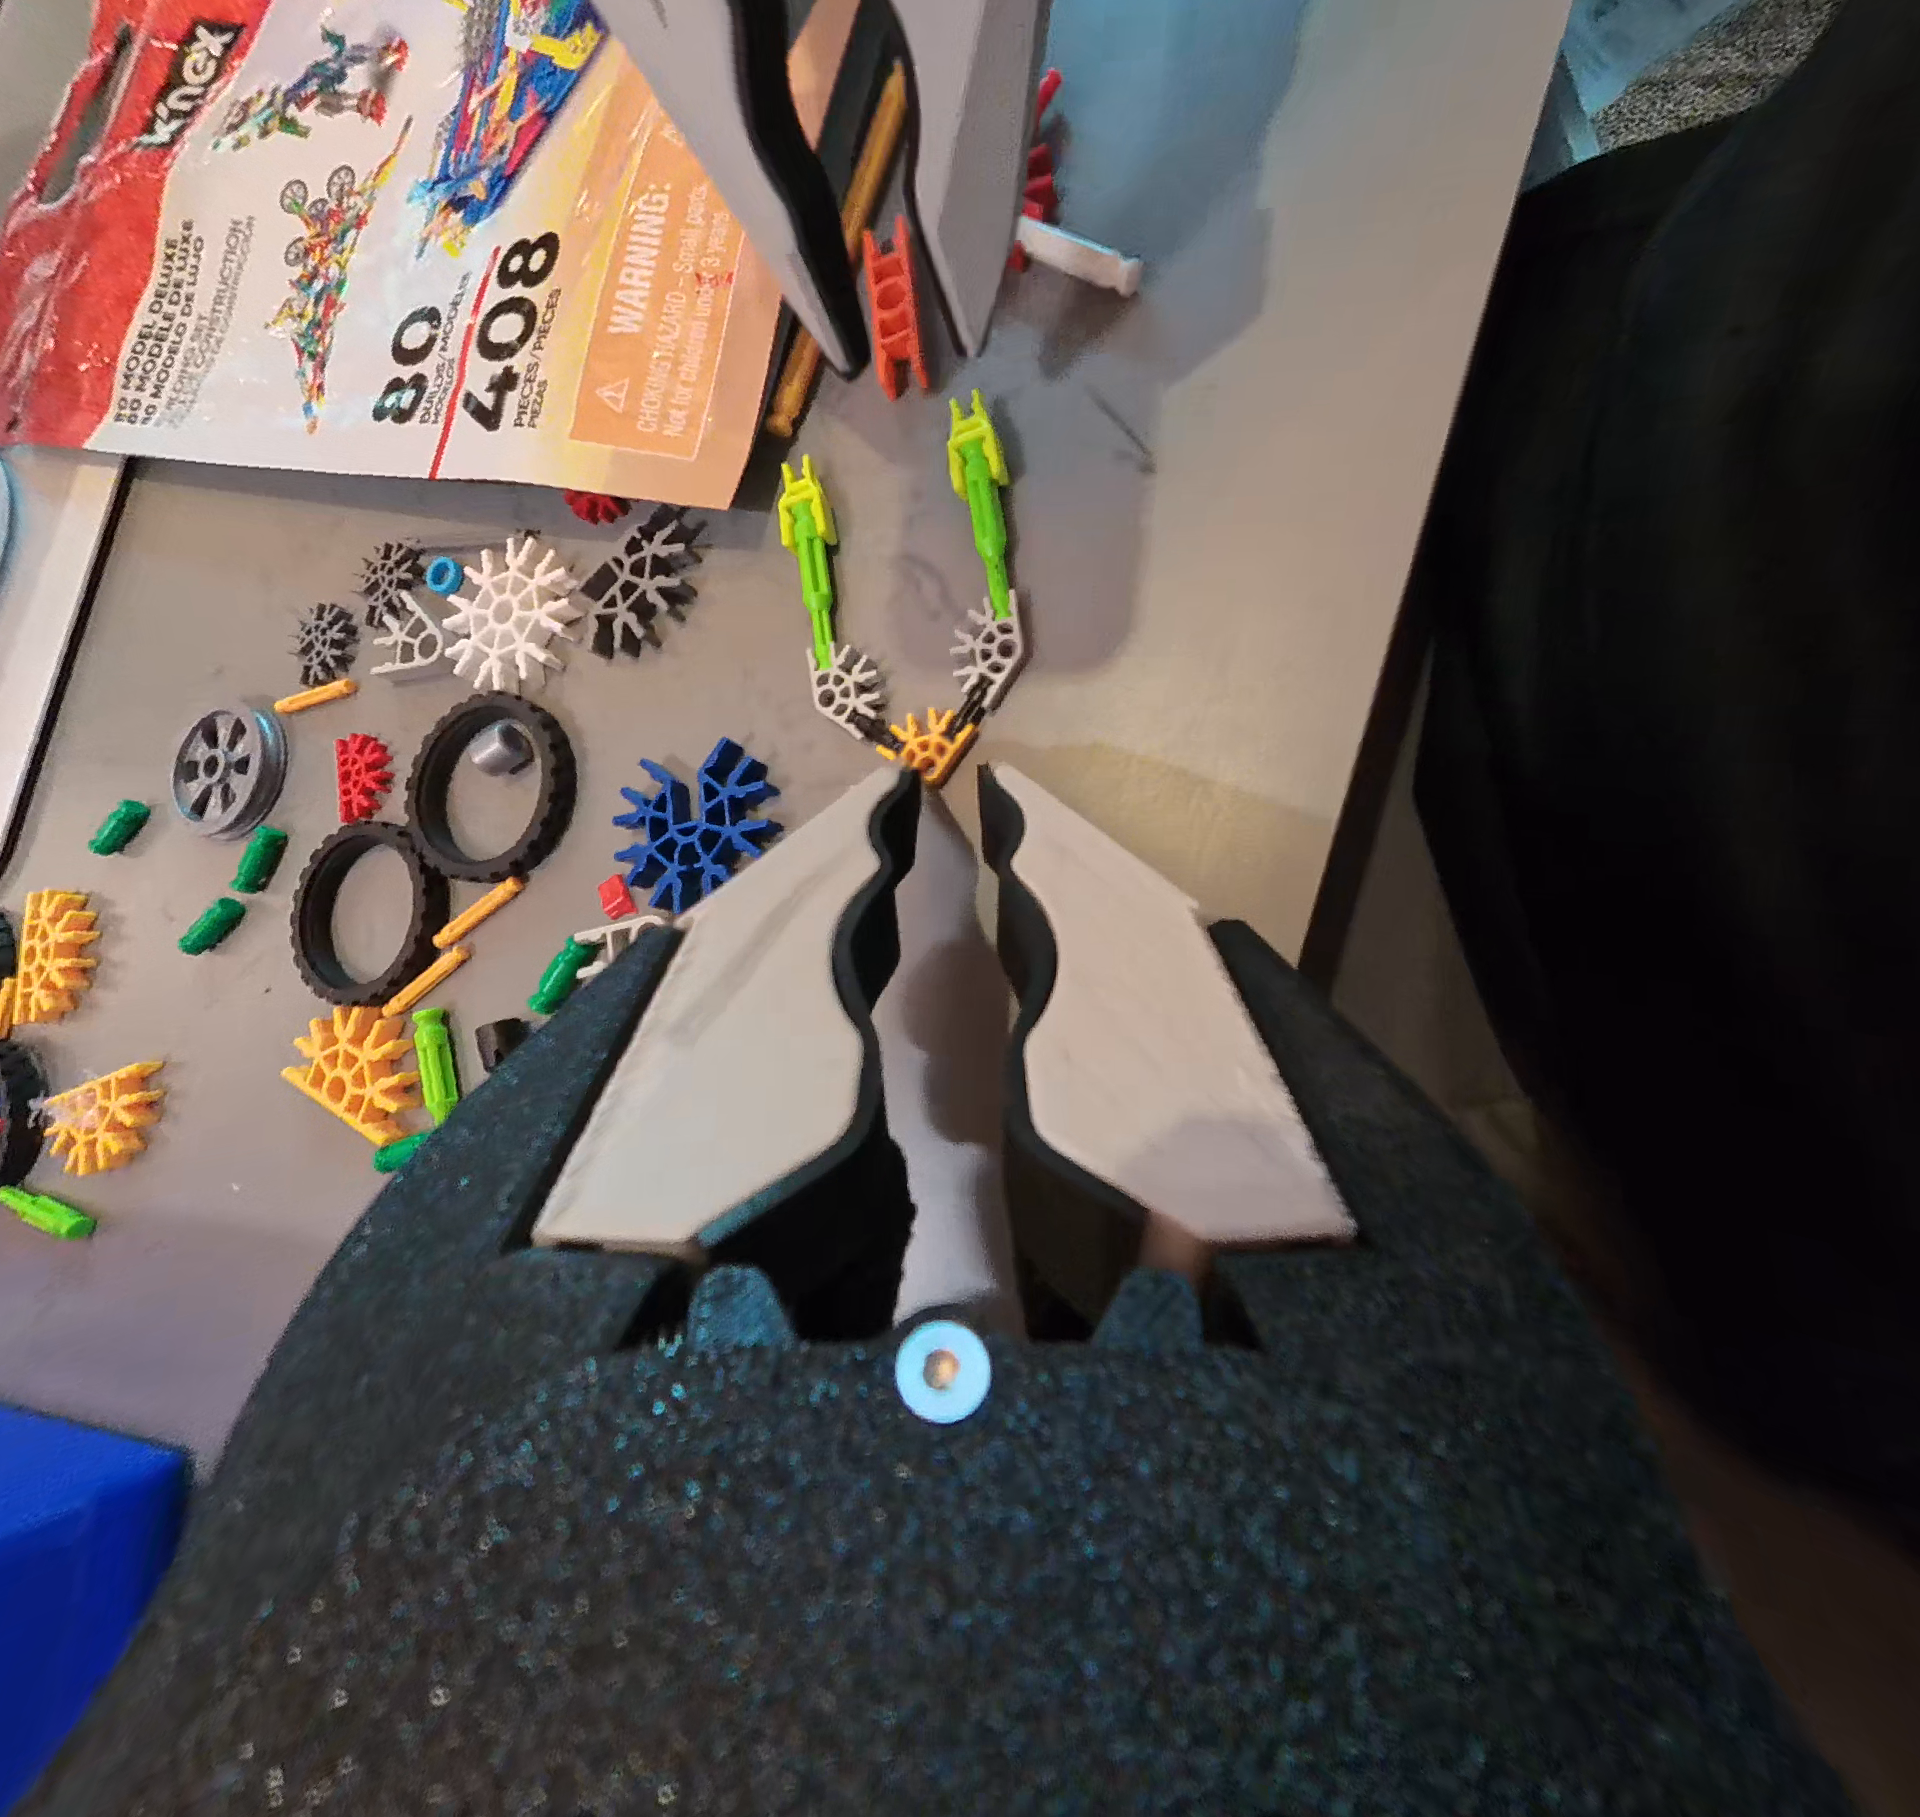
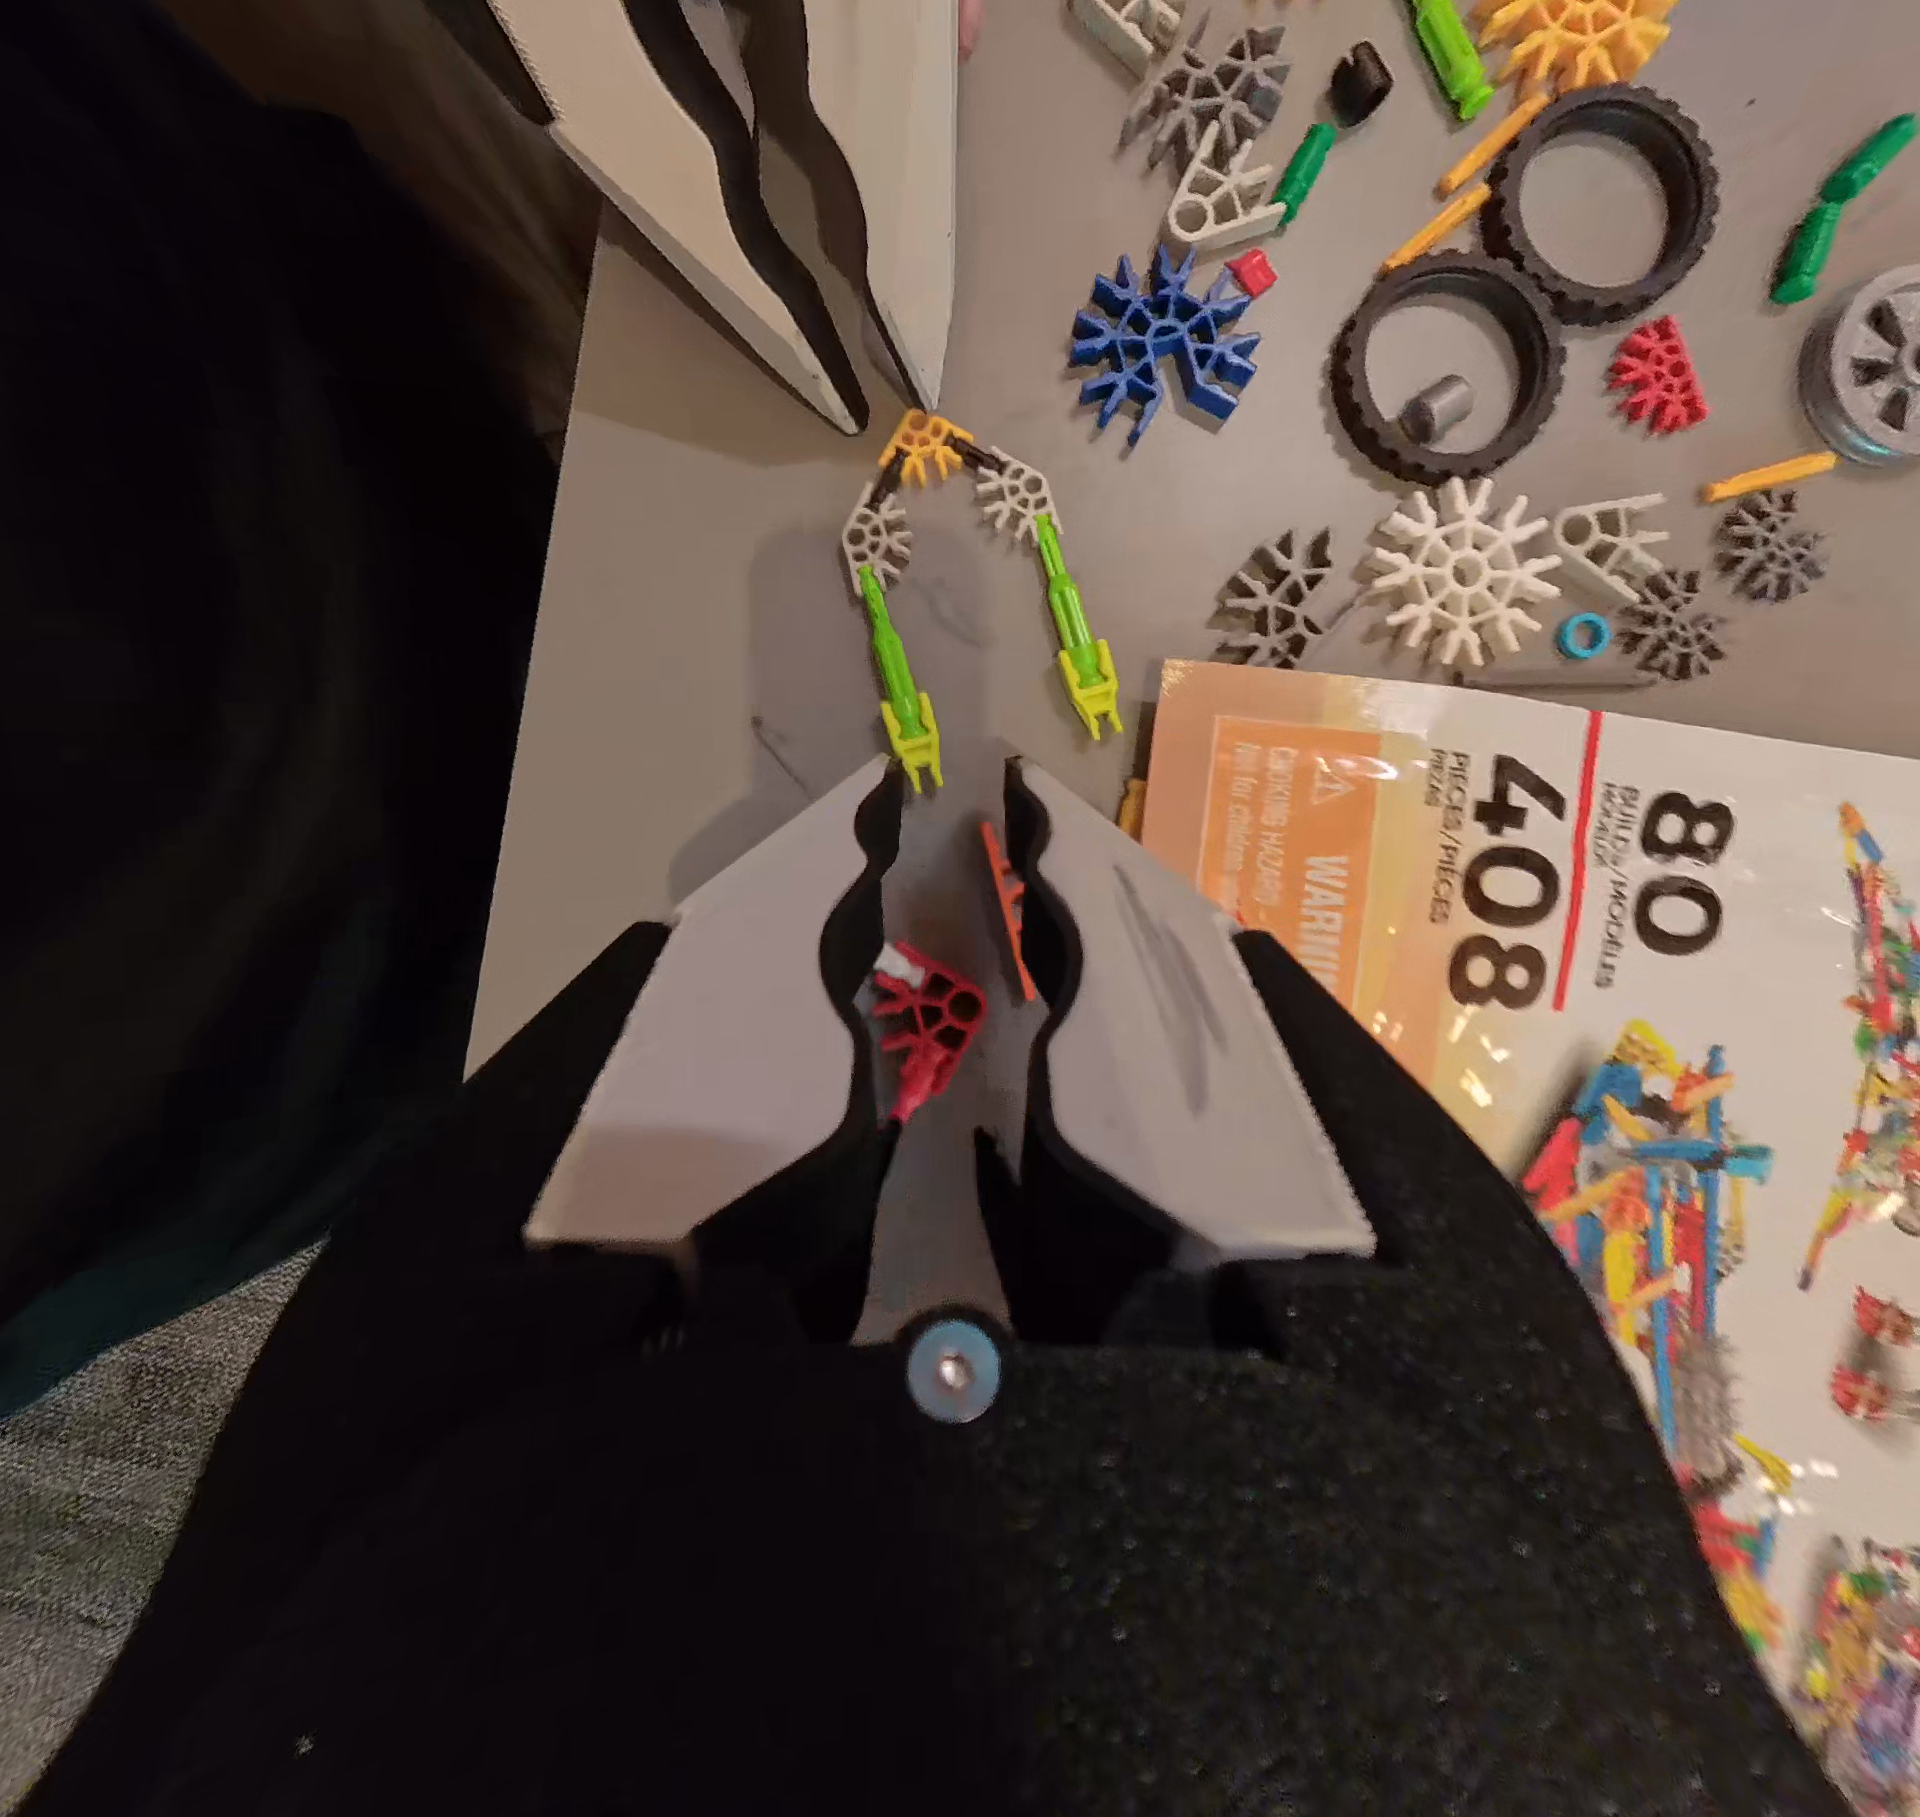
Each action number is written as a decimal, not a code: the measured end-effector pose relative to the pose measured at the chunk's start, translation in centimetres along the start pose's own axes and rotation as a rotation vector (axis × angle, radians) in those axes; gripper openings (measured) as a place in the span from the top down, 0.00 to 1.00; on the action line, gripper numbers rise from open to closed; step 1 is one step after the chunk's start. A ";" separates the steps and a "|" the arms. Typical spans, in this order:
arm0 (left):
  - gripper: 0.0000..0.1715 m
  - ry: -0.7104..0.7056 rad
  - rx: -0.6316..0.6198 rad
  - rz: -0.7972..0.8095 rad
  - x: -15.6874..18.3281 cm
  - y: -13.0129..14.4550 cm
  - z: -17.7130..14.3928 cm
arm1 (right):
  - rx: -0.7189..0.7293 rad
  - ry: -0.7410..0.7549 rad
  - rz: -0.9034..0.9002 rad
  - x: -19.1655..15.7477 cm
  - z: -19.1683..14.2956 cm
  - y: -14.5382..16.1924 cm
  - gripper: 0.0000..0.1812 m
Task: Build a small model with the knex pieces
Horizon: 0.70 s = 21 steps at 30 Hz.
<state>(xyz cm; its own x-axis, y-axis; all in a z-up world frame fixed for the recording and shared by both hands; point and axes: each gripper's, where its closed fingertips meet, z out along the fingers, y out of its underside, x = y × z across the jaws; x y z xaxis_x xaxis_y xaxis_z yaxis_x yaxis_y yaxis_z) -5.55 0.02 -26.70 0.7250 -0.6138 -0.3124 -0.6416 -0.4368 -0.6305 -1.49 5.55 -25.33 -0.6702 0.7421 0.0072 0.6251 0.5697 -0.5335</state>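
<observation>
The left gripper [image 1: 948,780] is sitting with its tips parted by a narrow gap, holding nothing, directly at the orange connector [image 1: 932,741] that forms the apex of a small V-shaped assembly [image 1: 914,614] lying flat on the grey table [image 1: 727,687]. The connector is lying just ahead of the tips, touching or nearly touching the left one; contact cannot be confirmed.

From that apex two arms are running away from the left gripper, each through a grey connector [image 1: 850,684] and a green rod [image 1: 816,562] to a yellow-green clip [image 1: 805,505]. The long axis is therefore lying along the line joining the two grippers.

The right gripper [image 2: 951,775] is facing the opposite, open end. Its fingers are standing narrowly apart and gripping nothing; one clip [image 2: 912,741] is lying just off its left tip. An orange piece [image 2: 1006,900] and a red connector [image 2: 928,1014] are showing on the table through the gap between its fingers.

Loose parts, tyres [image 1: 488,775] and a printed box [image 1: 343,188] are lying off to the left gripper's left, well apart from the assembly.
</observation>
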 end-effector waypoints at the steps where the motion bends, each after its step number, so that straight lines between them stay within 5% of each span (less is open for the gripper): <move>1: 0.94 0.008 -0.001 0.001 0.2 -0.1 0.0 | 0.004 -0.009 0.000 -0.3 0.4 0.0 0.91; 7: 0.95 0.041 0.006 0.010 1.9 -0.7 -0.2 | -0.013 0.022 -0.030 -0.3 1.3 0.0 0.93; 14: 0.88 -0.021 0.046 -0.030 -0.2 -0.5 -0.9 | 0.088 0.140 0.101 1.7 -4.1 1.3 0.92; 21: 0.89 0.078 0.023 -0.048 1.8 -0.8 -0.1 | 0.137 0.209 0.206 1.5 -6.1 4.1 0.92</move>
<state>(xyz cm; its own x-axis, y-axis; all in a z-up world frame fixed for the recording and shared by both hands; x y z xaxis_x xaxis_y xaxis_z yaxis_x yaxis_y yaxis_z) -3.80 -0.82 -26.65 0.7328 -0.6420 -0.2256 -0.5998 -0.4528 -0.6597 2.53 11.20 -22.35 -0.4298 0.9013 0.0536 0.6698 0.3581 -0.6505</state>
